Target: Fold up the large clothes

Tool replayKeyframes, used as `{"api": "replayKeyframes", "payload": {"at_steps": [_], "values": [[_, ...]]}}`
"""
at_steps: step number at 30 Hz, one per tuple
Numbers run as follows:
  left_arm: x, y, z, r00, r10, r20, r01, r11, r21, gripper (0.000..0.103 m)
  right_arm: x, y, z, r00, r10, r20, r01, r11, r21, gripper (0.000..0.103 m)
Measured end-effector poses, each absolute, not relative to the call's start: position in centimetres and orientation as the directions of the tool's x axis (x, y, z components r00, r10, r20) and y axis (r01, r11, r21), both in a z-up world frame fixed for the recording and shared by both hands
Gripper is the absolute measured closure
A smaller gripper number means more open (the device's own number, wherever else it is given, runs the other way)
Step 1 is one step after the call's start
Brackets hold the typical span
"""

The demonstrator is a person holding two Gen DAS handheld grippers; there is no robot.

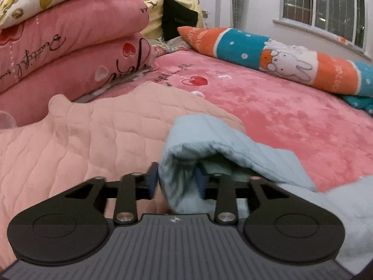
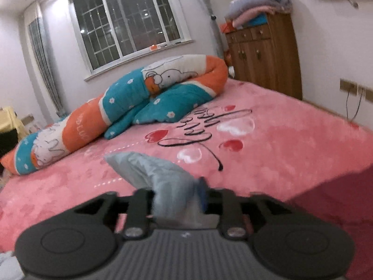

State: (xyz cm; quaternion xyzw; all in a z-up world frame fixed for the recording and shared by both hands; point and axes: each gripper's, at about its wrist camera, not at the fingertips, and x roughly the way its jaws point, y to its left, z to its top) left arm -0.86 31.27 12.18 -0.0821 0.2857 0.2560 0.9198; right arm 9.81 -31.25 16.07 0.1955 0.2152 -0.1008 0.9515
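A light blue quilted garment (image 1: 209,135) lies bunched on the pink bed cover (image 1: 279,116), partly over a pale pink quilted piece (image 1: 93,135). My left gripper (image 1: 176,183) stands open, its blue pads apart with a fold of the blue cloth loose between them. In the right wrist view a pointed corner of the same blue garment (image 2: 149,168) rises from the bed cover (image 2: 279,151). It runs back between the fingers of my right gripper (image 2: 174,198), whose jaws are parted around it. That view is blurred.
Folded pink quilts (image 1: 70,46) are stacked at the left. A long orange and teal bolster (image 1: 268,56) (image 2: 116,107) lies along the far side under the window (image 2: 126,23). A wooden cabinet (image 2: 263,56) stands in the corner. The bed's edge (image 2: 338,182) drops off at right.
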Motion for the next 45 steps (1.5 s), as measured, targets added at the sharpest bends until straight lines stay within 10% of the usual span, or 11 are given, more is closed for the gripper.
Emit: {"api": "replayKeyframes", "payload": {"at_steps": [6, 10, 34, 38, 45], "values": [[-7.3, 28.5, 12.9, 0.739, 0.378, -0.558, -0.481, 0.875, -0.045, 0.024, 4.6, -31.2, 16.7, 0.907, -0.083, -0.414, 0.252, 0.893, 0.373, 0.025], [-12.5, 26.4, 13.2, 0.764, 0.309, -0.566, -0.443, 0.889, -0.112, 0.006, 0.3, -31.3, 16.9, 0.92, -0.042, -0.39, 0.212, 0.889, 0.405, 0.024], [-21.7, 19.9, 5.1, 0.775, -0.058, -0.63, -0.237, 0.897, -0.373, 0.002, -10.4, -24.3, 6.9, 0.706, 0.302, -0.641, 0.114, 0.844, 0.524, 0.015], [-22.2, 19.0, 4.5, 0.782, -0.065, -0.62, -0.23, 0.894, -0.384, 0.005, -10.6, -23.3, 6.7, 0.695, 0.381, -0.61, 0.062, 0.813, 0.579, 0.046], [-22.6, 16.4, 5.0, 0.773, -0.07, -0.63, -0.197, 0.918, -0.343, 0.064, -11.3, -21.4, 7.2, 0.683, 0.412, -0.604, 0.029, 0.81, 0.586, 0.094]]}}
